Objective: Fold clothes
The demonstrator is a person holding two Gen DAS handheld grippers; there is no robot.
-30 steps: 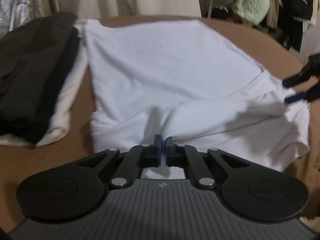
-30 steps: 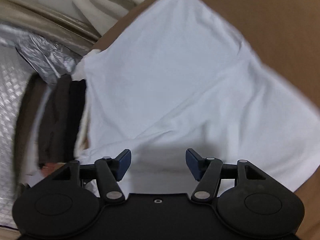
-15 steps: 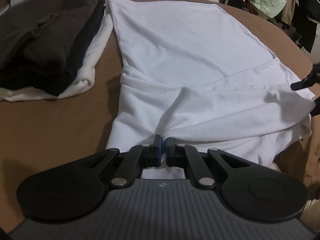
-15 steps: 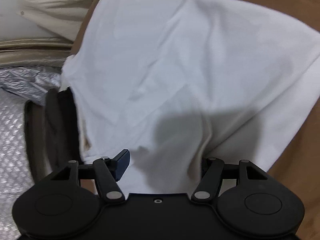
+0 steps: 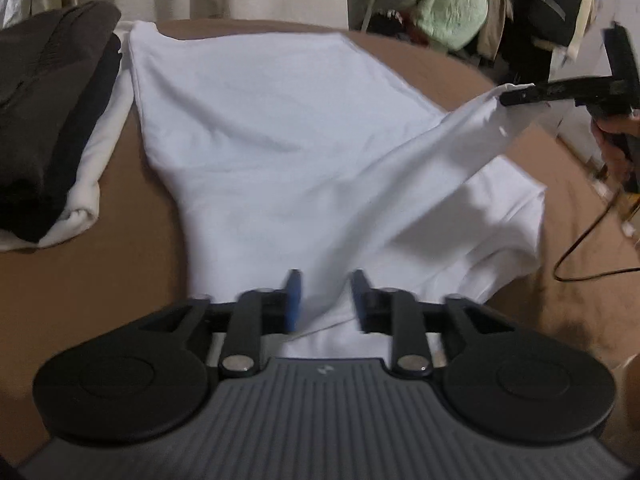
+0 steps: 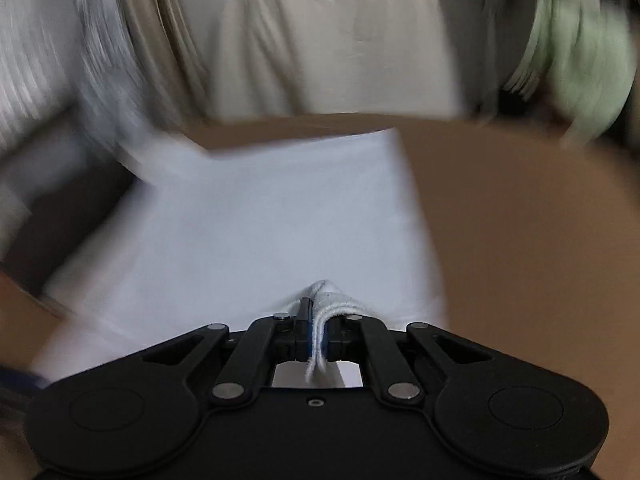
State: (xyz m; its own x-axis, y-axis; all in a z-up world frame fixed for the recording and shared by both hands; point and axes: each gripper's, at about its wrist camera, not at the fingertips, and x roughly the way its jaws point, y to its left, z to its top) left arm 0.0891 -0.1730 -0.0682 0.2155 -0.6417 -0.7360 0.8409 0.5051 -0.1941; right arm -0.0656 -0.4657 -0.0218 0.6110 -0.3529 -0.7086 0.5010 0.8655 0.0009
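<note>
White garment (image 5: pixel 280 140) lies spread on the brown table (image 5: pixel 100 280), its far edge near the stack of folded dark and cream clothes (image 5: pixel 44 128) at the left. Right gripper (image 6: pixel 318 338) is clamped on a bunched hem of the garment, its jaws having just closed with cloth between them; in the left wrist view that corner hangs lifted off the table as a taut white band running toward the near edge. Left gripper (image 5: pixel 326 298) stands part open, jaws just released, fabric between the blue pads (image 5: pixel 294 300) but not pinched. Judgement: step in hand is 1 fold, carrying the right corner across the body. To do it well, carry the raised corner high enough that the band clears the flat panel, lay it parallel to the far edge, and re-pin the near hem with the left gripper before pulling, or the whole piece may slide. Right view is blurred; hem detail uncertain.
</note>
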